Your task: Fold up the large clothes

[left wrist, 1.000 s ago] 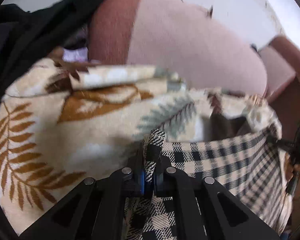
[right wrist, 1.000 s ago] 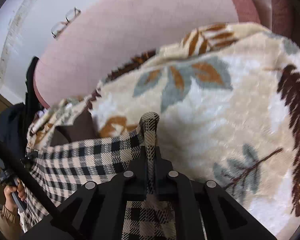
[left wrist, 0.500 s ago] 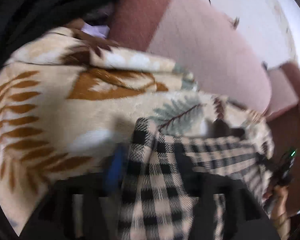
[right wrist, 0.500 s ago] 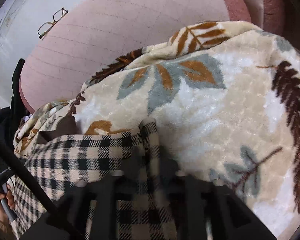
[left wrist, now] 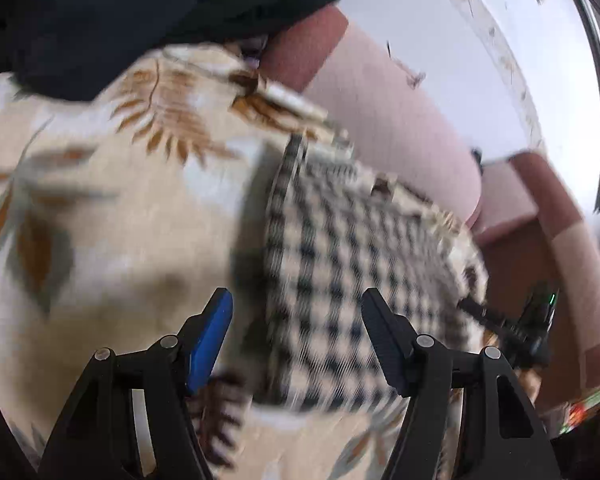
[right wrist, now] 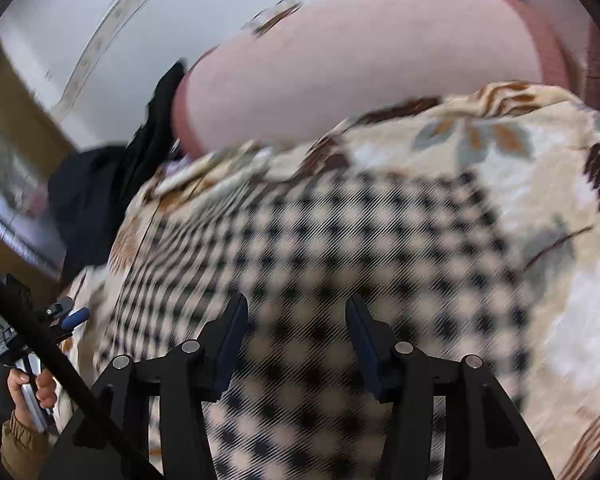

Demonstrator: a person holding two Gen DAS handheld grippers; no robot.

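A beige-and-black checked garment [left wrist: 340,260] lies spread on a cream leaf-patterned blanket [left wrist: 100,208]. My left gripper [left wrist: 296,316] hovers over the garment's left edge. Its jaws are opening and nothing is pinched between them. In the right wrist view the same checked garment [right wrist: 320,240] fills the middle. My right gripper [right wrist: 296,316] hangs above it with jaws opening, and the cloth lies loose below, clear of the pads. The left gripper [right wrist: 60,320] shows at the far left, held by a hand [right wrist: 32,392]. Both views are blurred by motion.
The blanket [right wrist: 548,200] covers a pink sofa seat. The pink backrest [left wrist: 380,100] rises behind it, against a white wall. A black garment [left wrist: 100,20] is heaped at the sofa's left end and also appears as a black garment [right wrist: 100,200] in the right wrist view.
Both grippers were shut on the checked garment's folded edge. They have let go, opened and drawn back, and the garment now lies flat on the blanket.
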